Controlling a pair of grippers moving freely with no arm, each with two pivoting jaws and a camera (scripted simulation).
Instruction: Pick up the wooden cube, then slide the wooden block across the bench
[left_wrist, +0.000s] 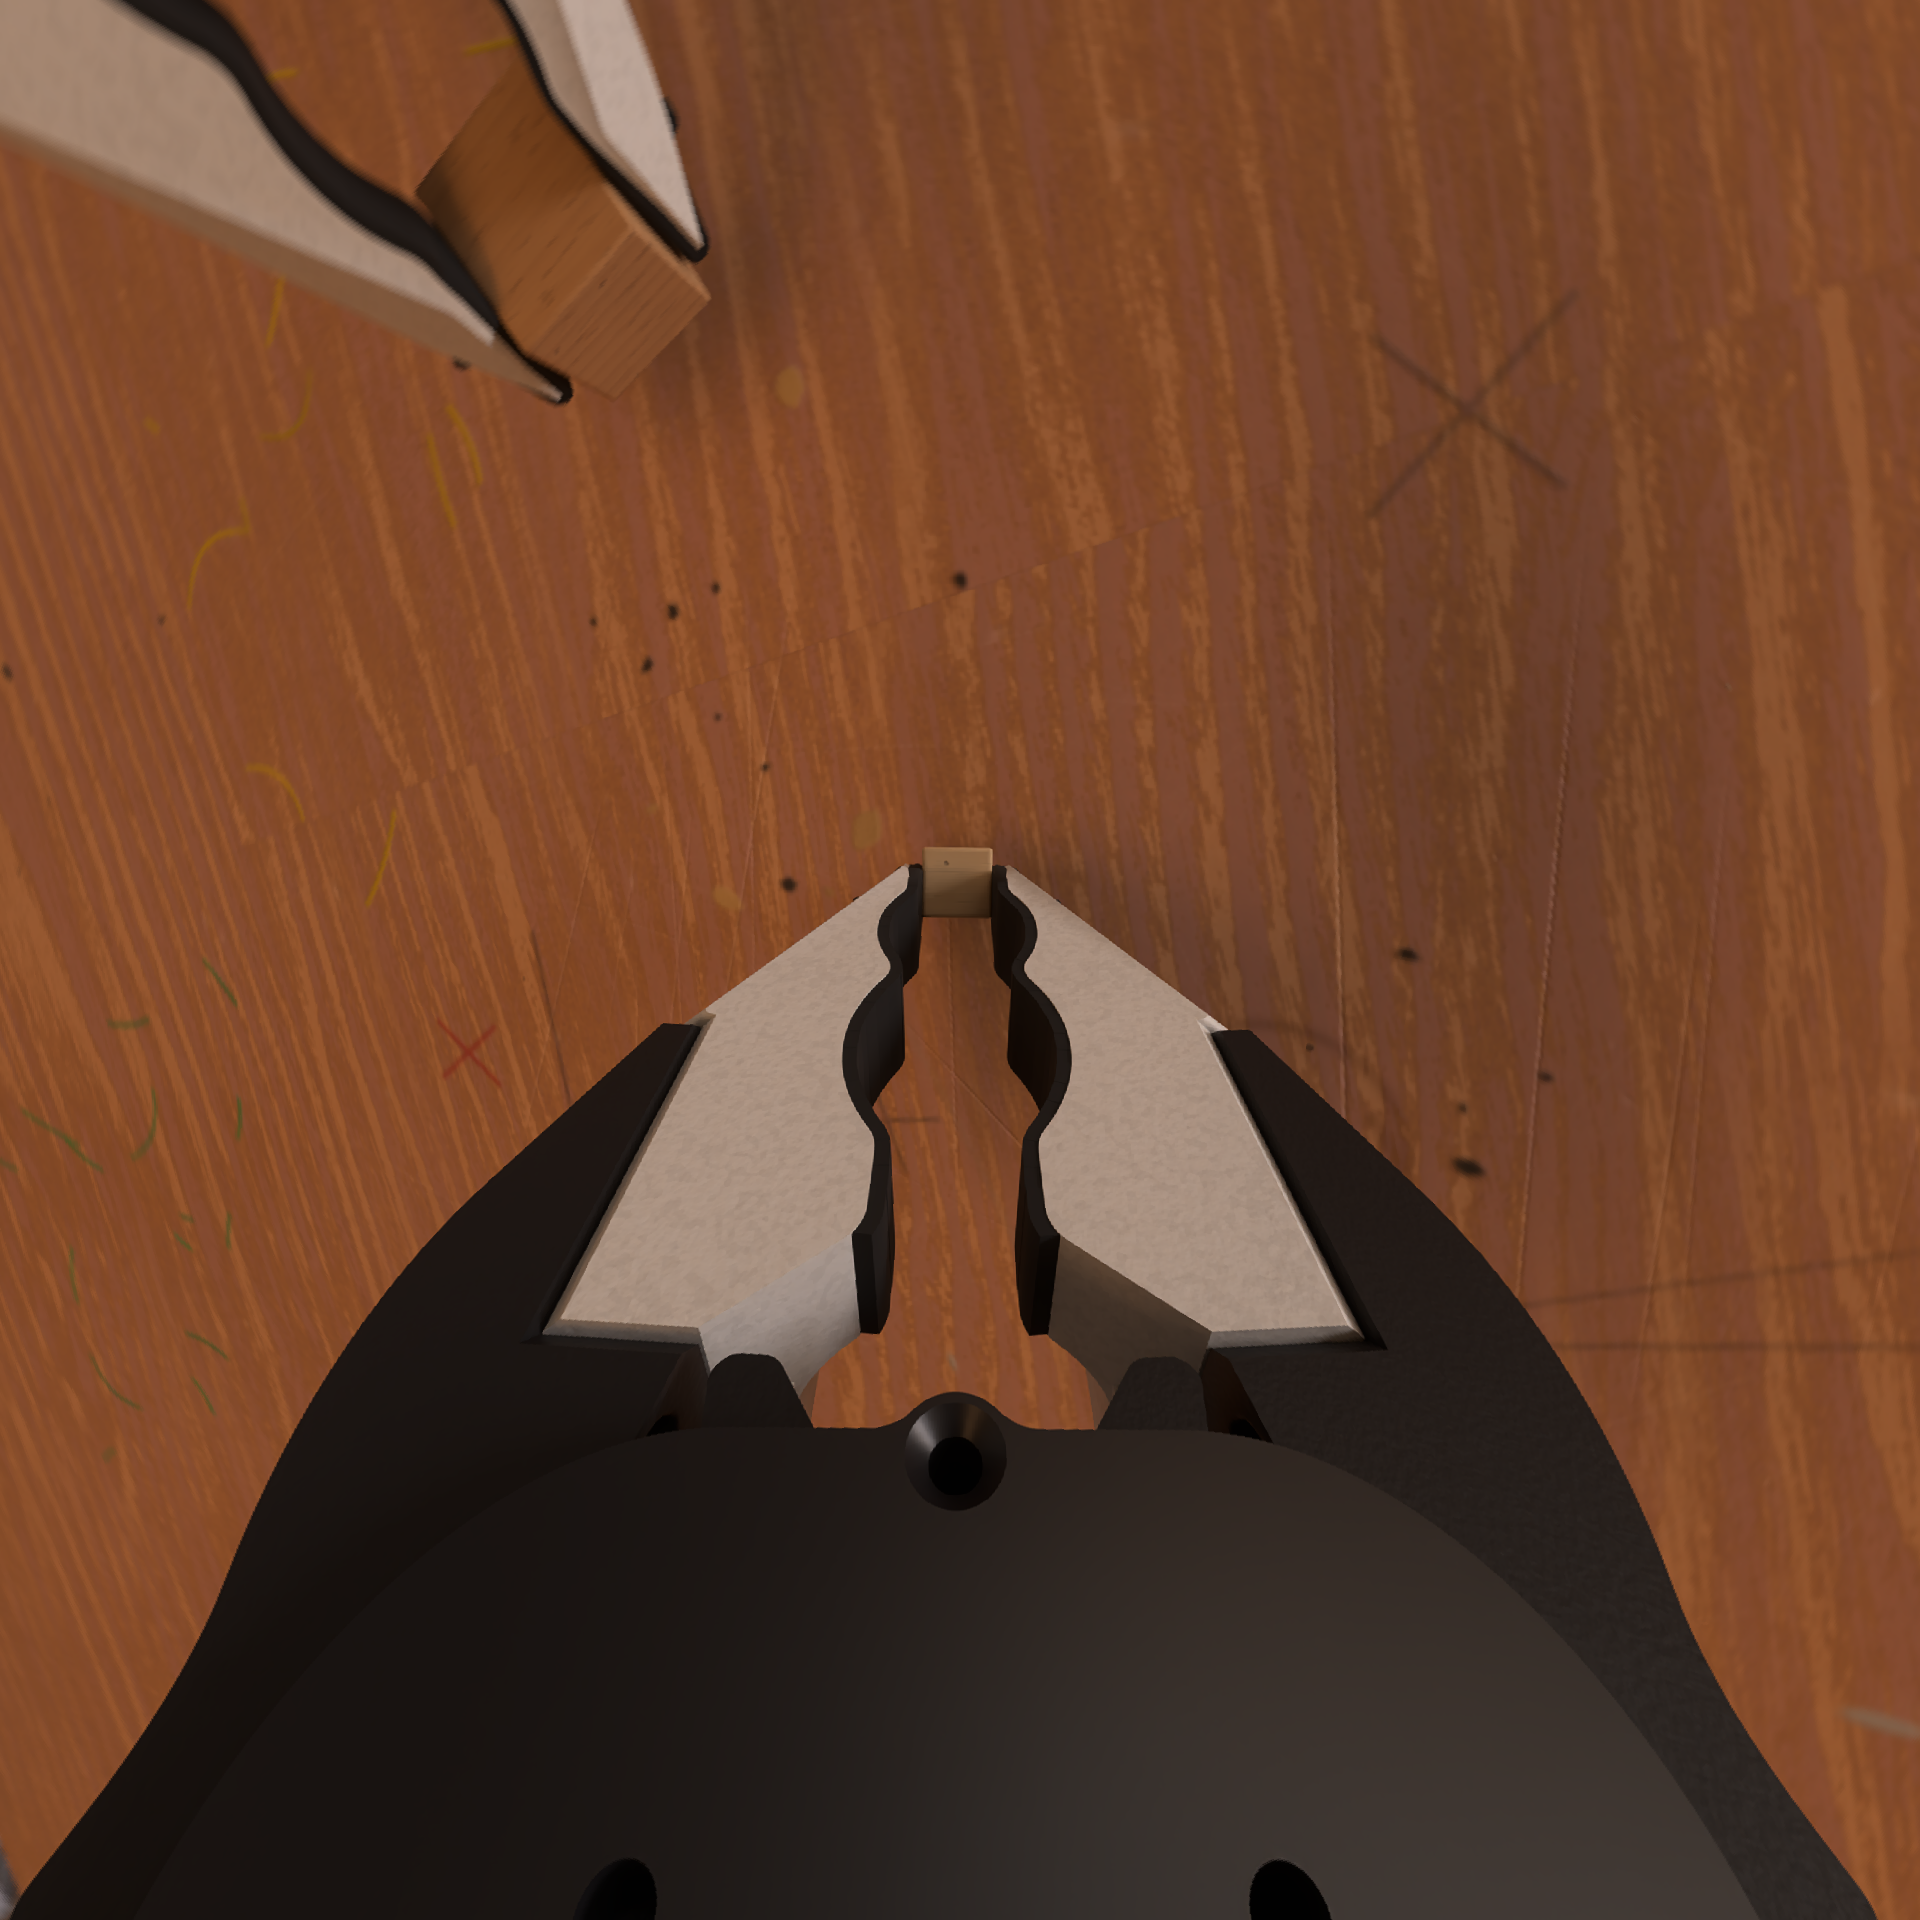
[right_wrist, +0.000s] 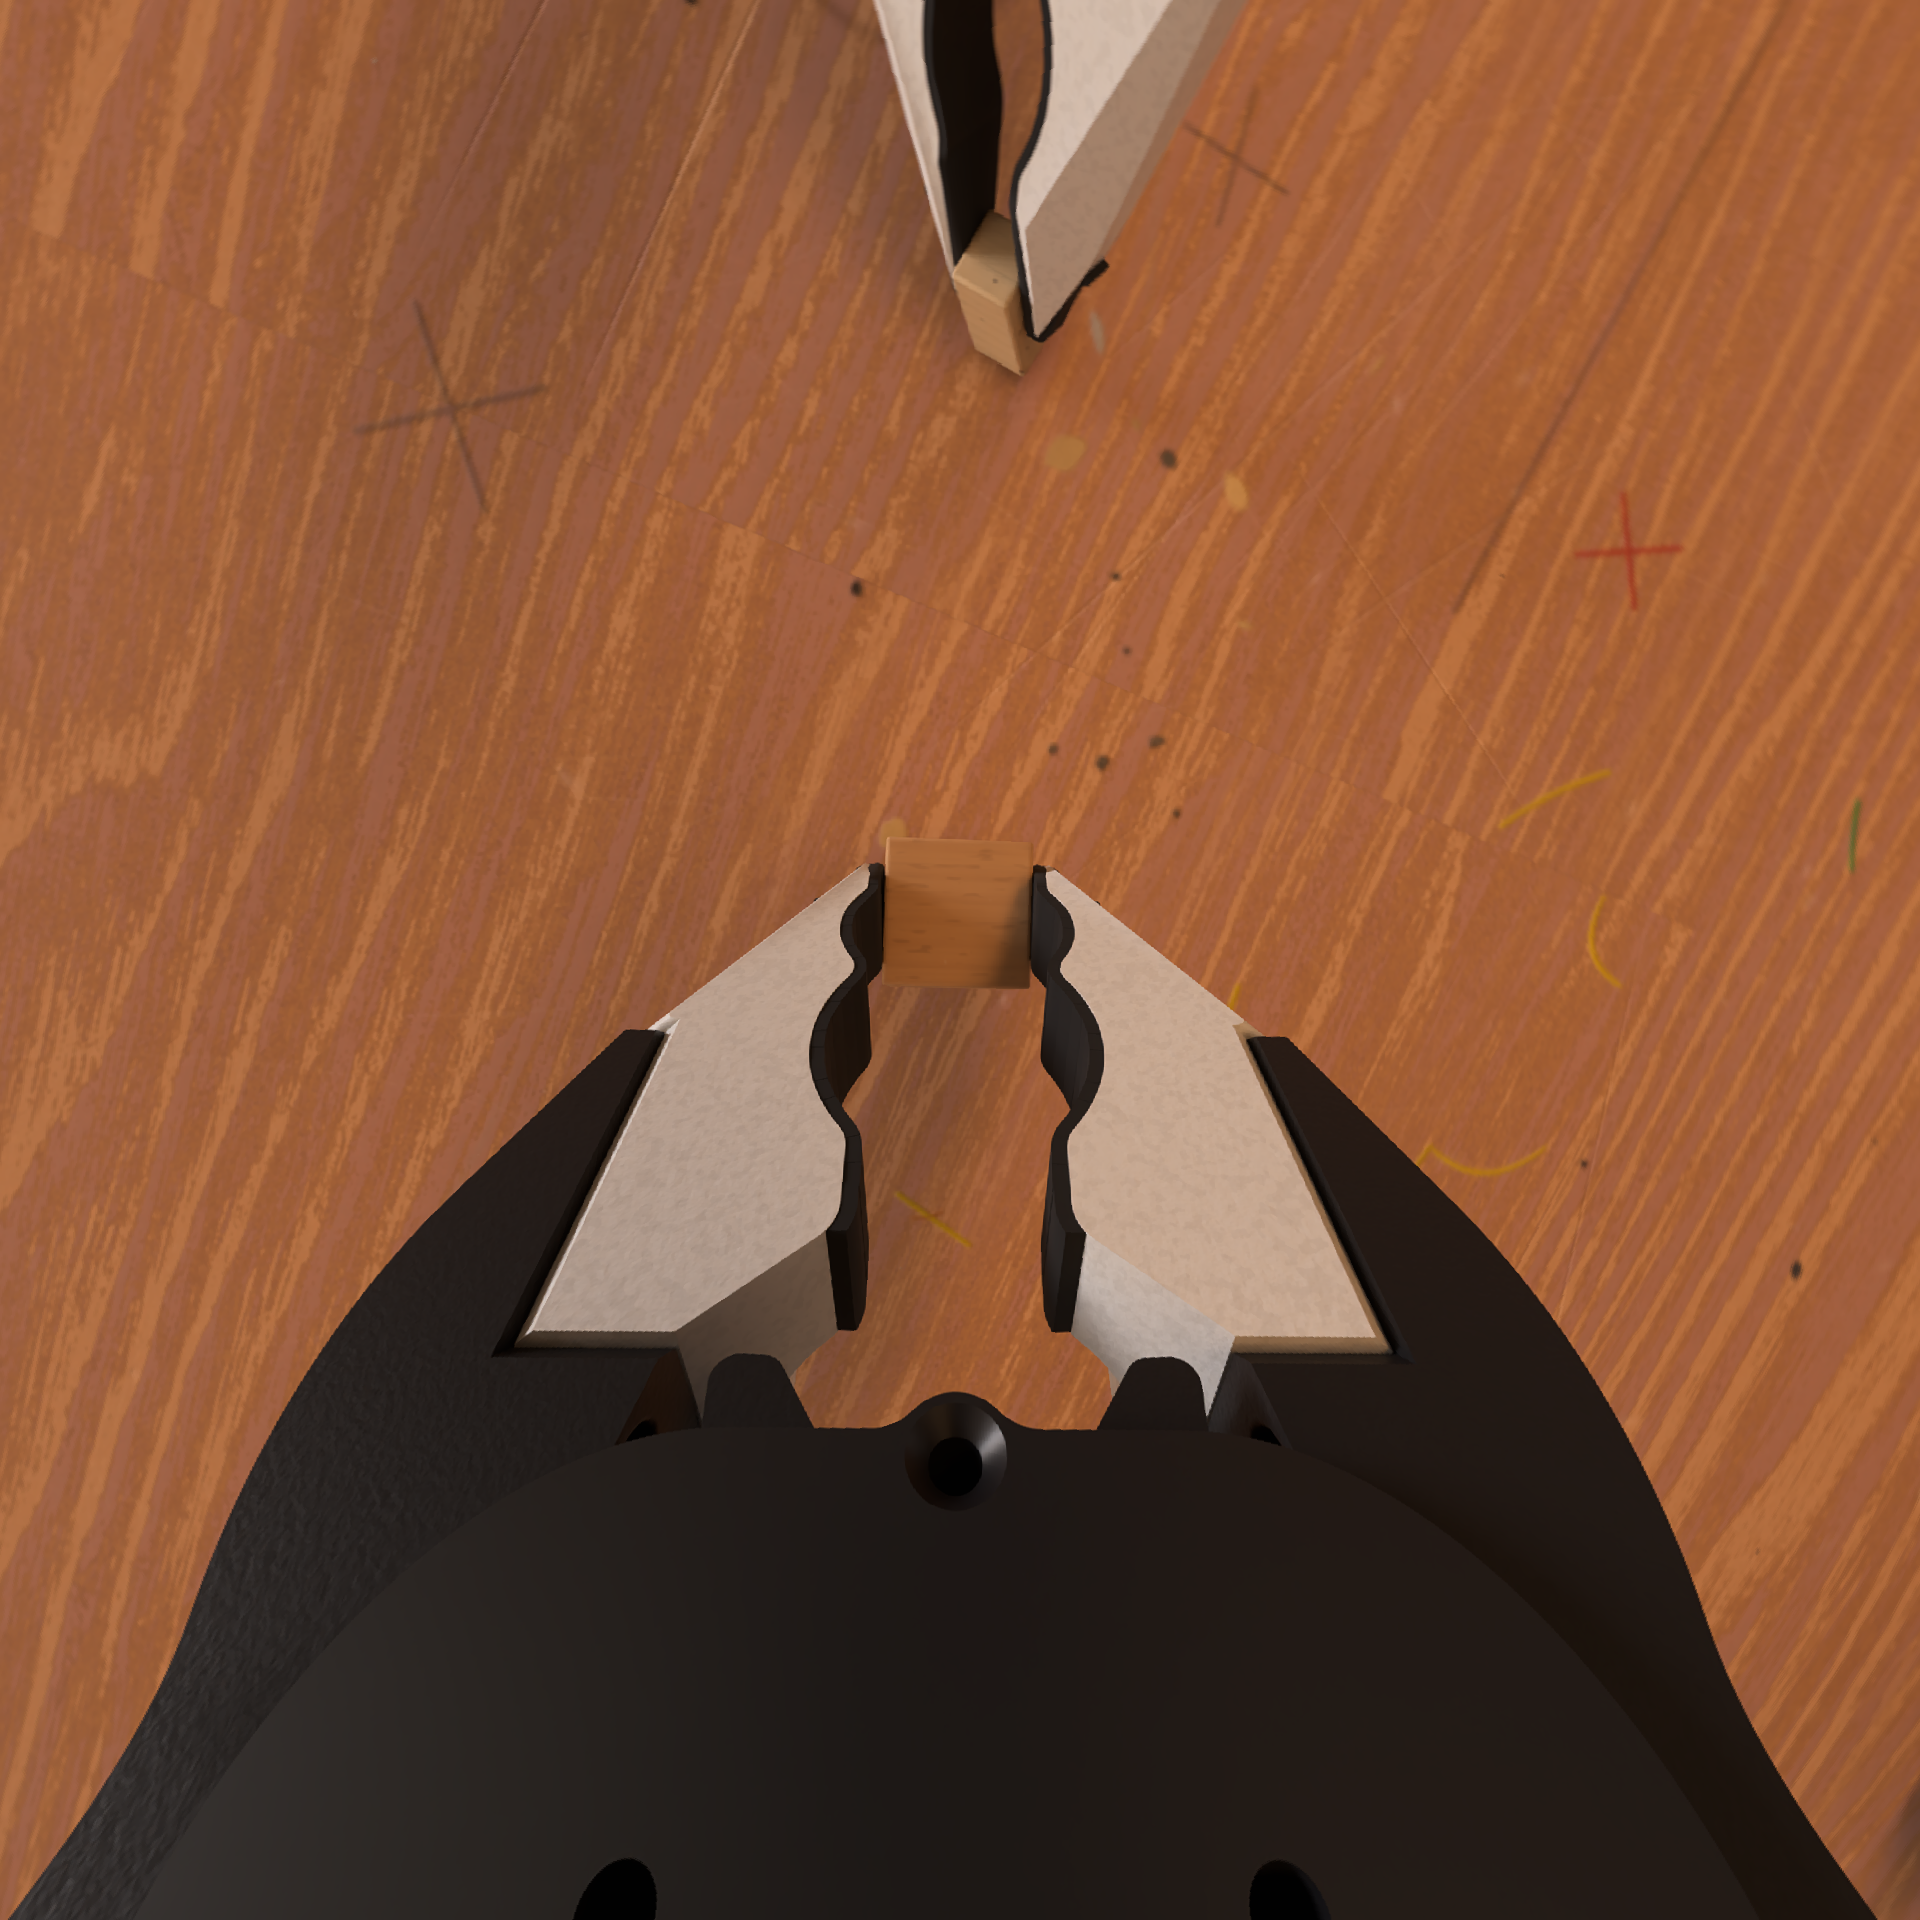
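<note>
My left gripper (left_wrist: 957, 878) is shut on a small pale wooden cube (left_wrist: 957, 894), pinched at the fingertips over the bench (left_wrist: 1143, 675). My right gripper (right_wrist: 957, 875) is shut on a larger honey-coloured wooden block (right_wrist: 956, 920), also held at the fingertips. The right gripper (left_wrist: 629, 320) and its block (left_wrist: 566, 260) show at the top left of the left wrist view. The left gripper (right_wrist: 1003, 307) and its cube (right_wrist: 992, 312) show at the top of the right wrist view. I cannot tell whether either piece touches the bench.
The reddish-brown bench (right_wrist: 520, 727) fills both views. It bears a grey pencil cross (left_wrist: 1470, 410), a small red cross (left_wrist: 468, 1049), dark specks and thin coloured scratches. The crosses also show in the right wrist view, grey (right_wrist: 452, 410) and red (right_wrist: 1626, 551).
</note>
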